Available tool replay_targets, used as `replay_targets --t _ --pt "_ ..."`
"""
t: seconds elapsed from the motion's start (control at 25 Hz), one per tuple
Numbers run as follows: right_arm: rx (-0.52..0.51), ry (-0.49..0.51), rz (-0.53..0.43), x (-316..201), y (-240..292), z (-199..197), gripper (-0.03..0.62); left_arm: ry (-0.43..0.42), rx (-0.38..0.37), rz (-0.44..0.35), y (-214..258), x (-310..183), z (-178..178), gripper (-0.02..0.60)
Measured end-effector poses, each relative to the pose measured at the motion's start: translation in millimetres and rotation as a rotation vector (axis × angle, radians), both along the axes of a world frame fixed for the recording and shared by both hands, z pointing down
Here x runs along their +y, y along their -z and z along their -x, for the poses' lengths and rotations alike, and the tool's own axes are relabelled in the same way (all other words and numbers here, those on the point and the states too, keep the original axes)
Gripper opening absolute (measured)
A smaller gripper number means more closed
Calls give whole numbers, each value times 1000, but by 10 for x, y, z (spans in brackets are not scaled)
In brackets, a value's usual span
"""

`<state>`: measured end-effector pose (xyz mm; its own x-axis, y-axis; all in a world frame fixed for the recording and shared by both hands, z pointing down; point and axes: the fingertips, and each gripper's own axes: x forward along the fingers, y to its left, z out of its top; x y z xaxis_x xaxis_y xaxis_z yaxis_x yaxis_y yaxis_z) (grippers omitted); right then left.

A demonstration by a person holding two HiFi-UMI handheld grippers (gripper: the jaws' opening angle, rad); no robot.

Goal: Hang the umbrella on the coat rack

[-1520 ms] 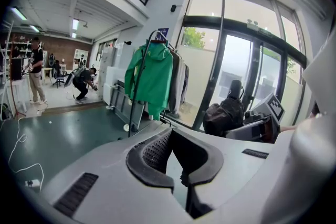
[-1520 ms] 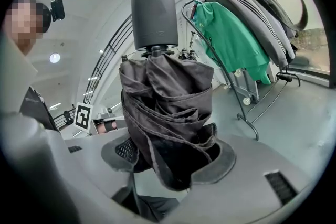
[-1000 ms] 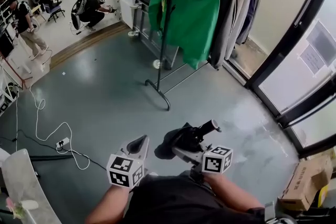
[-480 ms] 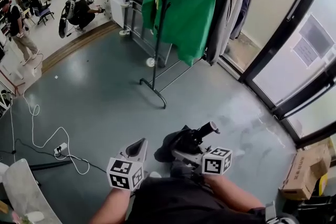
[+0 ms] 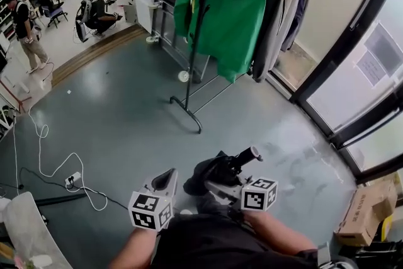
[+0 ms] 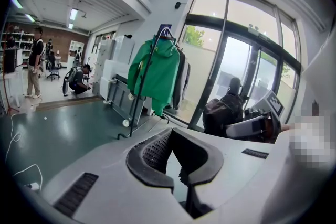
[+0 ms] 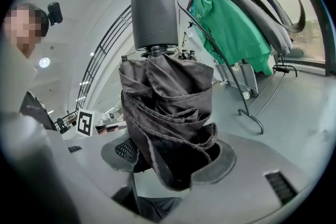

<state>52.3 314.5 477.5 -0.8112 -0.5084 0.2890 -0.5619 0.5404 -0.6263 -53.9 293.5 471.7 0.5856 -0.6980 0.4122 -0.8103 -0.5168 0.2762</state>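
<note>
Underfoot, a grey-green floor (image 5: pixel 126 110) fills most of the head view, bounded on the right by tall glass doors (image 5: pixel 340 104) in dark frames. Toward the top stands the coat rack (image 5: pixel 192 72), a black pole on a low foot, with a green jacket (image 5: pixel 223 16) hanging at the front and a row of darker coats (image 5: pixel 277 3) behind it. Far off at the upper left, one person (image 5: pixel 97 9) crouches and another person (image 5: pixel 25 25) stands on a lighter floor. A cardboard box (image 5: pixel 368 211) sits at the lower right by the doors, and a white cable (image 5: pixel 60 164) loops across the floor at the left.

Low in the head view, close to the person's body and well apart from the coat rack, is the folded dark umbrella (image 5: pixel 211 170). Its handle (image 5: pixel 247 155) points up and to the right, toward the doors. The right hand-held gripper (image 5: pixel 220 183) holds it: in the right gripper view both jaws press against the bunched fabric, with the handle rising beyond them. The left hand-held gripper (image 5: pixel 167 174) hangs just beside it, apart from the umbrella. In the left gripper view its jaws are drawn together at the tips with nothing between them, and the coat rack with the green jacket shows across the floor ahead.
</note>
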Motion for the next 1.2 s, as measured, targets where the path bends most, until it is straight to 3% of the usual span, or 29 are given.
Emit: replay_targets --t 0.2,0.64,1.2 --pt "-14 20 -8 -299 44 23 249 22 -19 -5 63 -301 26 15" --pt "-8 31 10 -1246 -7 -274 249 12 -42 -7 148 -1251 -304 15" --pt "-16 110 -9 -2324 83 -667 249 85 -83 -6 245 -2330 -661 15"
